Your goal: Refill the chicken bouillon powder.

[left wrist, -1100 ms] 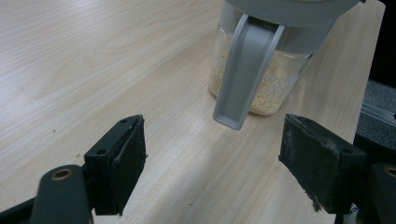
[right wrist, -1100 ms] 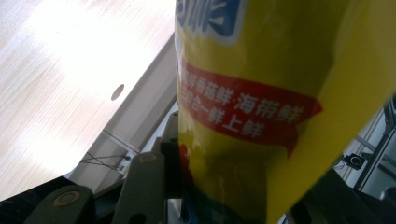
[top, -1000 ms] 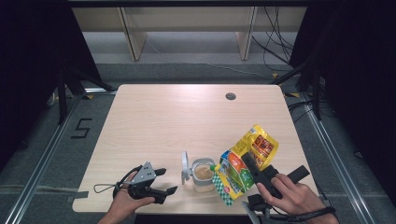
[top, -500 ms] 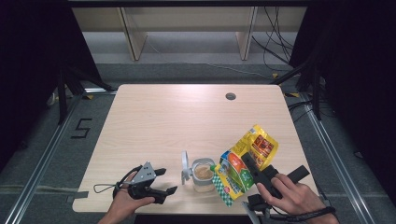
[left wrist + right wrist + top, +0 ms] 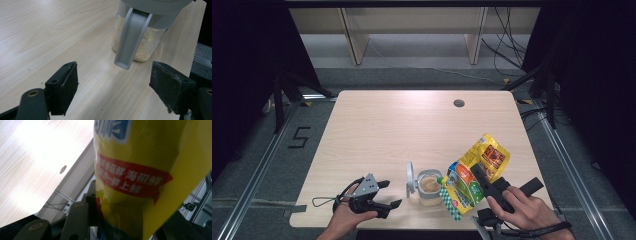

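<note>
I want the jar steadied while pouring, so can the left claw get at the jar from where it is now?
Probably yes. The left claw stands open, pointed at the jar, with bare table between them. The jar's flipped-open lid hangs on the near side, so the jaws would have to straddle it.

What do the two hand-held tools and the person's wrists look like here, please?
Both are black two-jaw tools. The left tool carries a grey three-cornered plate and trails a thin black cable. The right tool has a long black handle; a black strap circles that wrist.
</note>
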The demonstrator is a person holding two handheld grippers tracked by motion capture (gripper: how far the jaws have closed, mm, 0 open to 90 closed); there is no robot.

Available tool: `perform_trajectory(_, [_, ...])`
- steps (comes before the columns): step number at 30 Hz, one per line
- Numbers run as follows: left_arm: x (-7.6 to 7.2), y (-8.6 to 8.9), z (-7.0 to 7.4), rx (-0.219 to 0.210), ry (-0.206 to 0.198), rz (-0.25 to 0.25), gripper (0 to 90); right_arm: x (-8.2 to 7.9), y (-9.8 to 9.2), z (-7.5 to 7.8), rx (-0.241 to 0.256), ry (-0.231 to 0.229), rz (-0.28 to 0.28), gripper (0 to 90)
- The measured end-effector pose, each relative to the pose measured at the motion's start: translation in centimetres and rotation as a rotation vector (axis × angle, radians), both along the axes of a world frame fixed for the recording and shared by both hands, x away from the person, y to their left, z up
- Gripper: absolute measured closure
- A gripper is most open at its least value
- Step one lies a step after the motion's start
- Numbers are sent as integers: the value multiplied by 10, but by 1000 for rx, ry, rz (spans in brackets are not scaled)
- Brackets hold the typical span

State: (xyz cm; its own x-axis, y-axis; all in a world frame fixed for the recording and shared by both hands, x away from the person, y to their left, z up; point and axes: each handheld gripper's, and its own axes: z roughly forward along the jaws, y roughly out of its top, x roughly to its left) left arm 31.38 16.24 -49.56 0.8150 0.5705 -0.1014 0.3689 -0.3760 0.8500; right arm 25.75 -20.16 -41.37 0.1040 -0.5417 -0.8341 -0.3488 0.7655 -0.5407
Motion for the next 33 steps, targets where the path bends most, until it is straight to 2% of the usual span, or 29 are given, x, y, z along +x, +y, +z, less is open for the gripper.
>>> perform_trajectory(12, [0, 0, 0, 4, -5, 4, 219, 0, -1, 1, -11, 4, -8, 630])
perform_trajectory(14, [1, 1, 1, 12, -18, -6, 220, 0, -1, 1, -15, 5, -8, 631])
perform_trajectory(17, [0, 0, 0, 1, -4, 4, 219, 0, -1, 1, -15, 4, -8, 631])
perform_trajectory(21, [0, 0, 0, 4, -6, 4, 220, 0, -1, 0, -15, 6, -7, 631])
perform_trajectory(22, [1, 1, 1, 13, -20, -7, 220, 0, -1, 0, -7, 8, -5, 631])
perform_trajectory(26, [0, 0, 0, 0, 0, -1, 219, 0, -1, 0, -6, 6, -9, 631])
perform_trajectory(33, [0, 0, 0, 0, 1, 0, 220, 0, -1, 1, -12, 4, -8, 631])
